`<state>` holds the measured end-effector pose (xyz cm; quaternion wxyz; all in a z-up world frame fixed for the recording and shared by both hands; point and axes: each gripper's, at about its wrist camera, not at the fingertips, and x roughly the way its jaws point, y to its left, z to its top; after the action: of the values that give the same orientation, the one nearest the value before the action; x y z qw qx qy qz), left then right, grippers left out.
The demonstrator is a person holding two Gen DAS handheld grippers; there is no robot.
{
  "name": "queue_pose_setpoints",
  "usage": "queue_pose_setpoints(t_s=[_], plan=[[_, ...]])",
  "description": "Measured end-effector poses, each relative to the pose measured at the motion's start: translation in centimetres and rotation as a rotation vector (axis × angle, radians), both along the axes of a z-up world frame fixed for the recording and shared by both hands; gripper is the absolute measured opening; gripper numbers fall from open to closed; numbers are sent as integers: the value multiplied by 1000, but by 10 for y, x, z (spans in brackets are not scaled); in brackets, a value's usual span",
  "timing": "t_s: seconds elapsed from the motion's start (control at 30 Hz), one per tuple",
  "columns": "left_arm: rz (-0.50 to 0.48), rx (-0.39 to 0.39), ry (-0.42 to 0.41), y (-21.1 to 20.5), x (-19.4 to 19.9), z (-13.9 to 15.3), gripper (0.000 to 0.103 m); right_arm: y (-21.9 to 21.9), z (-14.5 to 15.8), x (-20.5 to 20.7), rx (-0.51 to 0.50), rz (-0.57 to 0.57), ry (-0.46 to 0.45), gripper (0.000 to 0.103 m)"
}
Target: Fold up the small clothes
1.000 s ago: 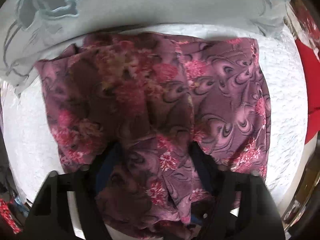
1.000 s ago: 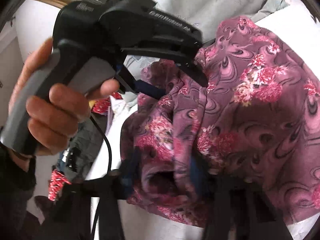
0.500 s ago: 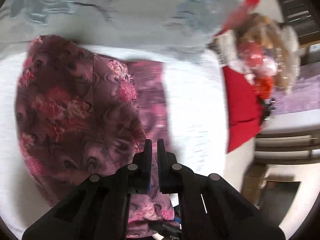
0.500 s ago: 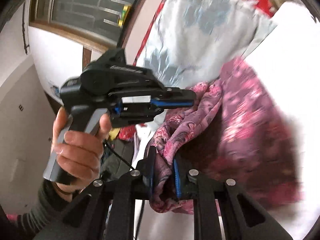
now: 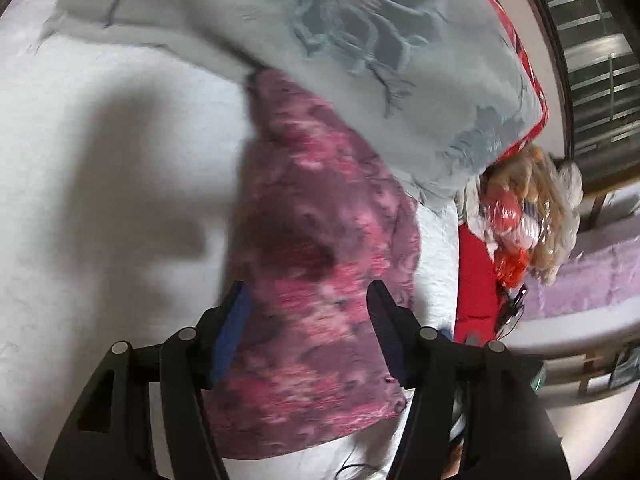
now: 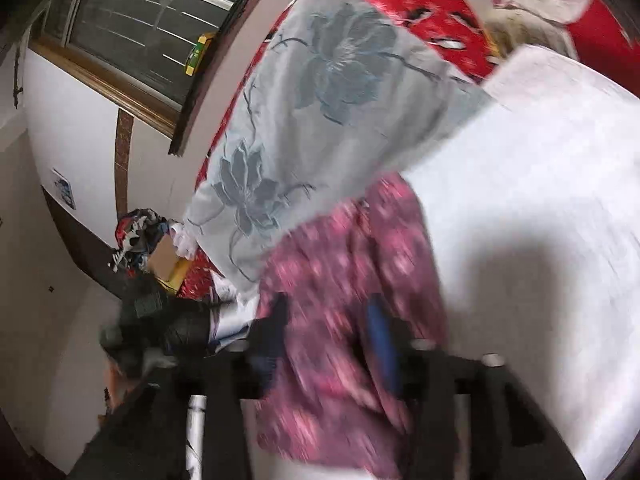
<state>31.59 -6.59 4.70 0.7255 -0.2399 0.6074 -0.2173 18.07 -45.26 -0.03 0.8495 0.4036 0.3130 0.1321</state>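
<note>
Purple floral garment [image 5: 320, 272] is lying folded narrow on the white bedsheet [image 5: 100, 200]. Left gripper [image 5: 308, 300] and right gripper [image 6: 328, 316] are both just opening, jaws apart, releasing cloth they were pinching; this fold is looking finished.

A white bedcover [image 5: 100, 160] is seen under the claw, with a grey flowered blanket [image 5: 360, 60] ahead of it. A window [image 6: 132, 40] with a wooden sill is set in the pale wall [image 6: 68, 128] up to the left. Soft daylight is cast.
</note>
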Motion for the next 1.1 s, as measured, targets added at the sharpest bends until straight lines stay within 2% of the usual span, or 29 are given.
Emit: queue_pose_setpoints(t_s=[0.1, 0.2, 0.23, 0.27, 0.3, 0.33, 0.37, 0.47, 0.53, 0.57, 0.6, 0.63, 0.67, 0.73, 0.8, 0.83, 0.93, 0.97, 1.0, 1.03, 1.1], plan=[[1, -23, -16, 2, -5, -13, 60, 11, -10, 55, -37, 15, 72, 54], [-39, 2, -69, -5, -14, -18, 60, 24, -30, 94, -60, 35, 161, 53], [-54, 18, -94, -7, -17, -18, 60, 32, -33, 100, -65, 77, 149, 44], [-68, 35, -117, -11, -20, -18, 60, 42, -30, 102, -128, 113, 138, 22], [-75, 42, -138, -18, -21, -17, 60, 57, -21, 107, -273, 141, 130, 10], [-77, 42, -160, -19, -23, -16, 60, 65, -13, 108, -351, 168, 110, 9], [-74, 42, -187, -17, -26, -13, 60, 67, -4, 105, -384, 167, 85, 9], [-32, 59, -243, -12, -26, -17, 66, 46, 15, 100, -356, 65, 16, 8], [-33, 101, -226, -14, -19, -27, 67, 33, -1, 111, -355, 16, 98, 8], [-31, 143, -212, -15, -15, -34, 67, 30, -17, 121, -375, 18, 170, 8], [-32, 146, -200, -13, -14, -39, 67, 29, -39, 131, -385, 44, 282, 10], [-28, 134, -209, -10, -15, -38, 67, 27, -44, 131, -365, 42, 297, 10], [-30, 124, -210, -8, -15, -35, 67, 26, -38, 129, -348, 19, 279, 18], [-24, 92, -227, -4, -16, -27, 67, 22, -15, 123, -316, -18, 204, 19], [-19, 79, -251, -3, -18, -22, 67, 19, 0, 123, -289, -42, 144, 36], [-28, 95, -256, -6, -18, -22, 67, 19, 2, 129, -280, -45, 142, 51], [-53, 130, -247, -19, -18, -28, 67, 26, -11, 150, -295, -30, 228, 52], [-55, 135, -242, -23, -18, -30, 67, 31, -17, 159, -310, -19, 264, 41], [-54, 143, -244, -24, -17, -30, 67, 41, -20, 165, -367, -1, 301, 25], [-55, 151, -251, -24, -17, -30, 67, 48, -17, 166, -428, 7, 295, 8], [-55, 167, -252, -24, -17, -30, 67, 61, 0, 163, -520, -9, 207, 7]])
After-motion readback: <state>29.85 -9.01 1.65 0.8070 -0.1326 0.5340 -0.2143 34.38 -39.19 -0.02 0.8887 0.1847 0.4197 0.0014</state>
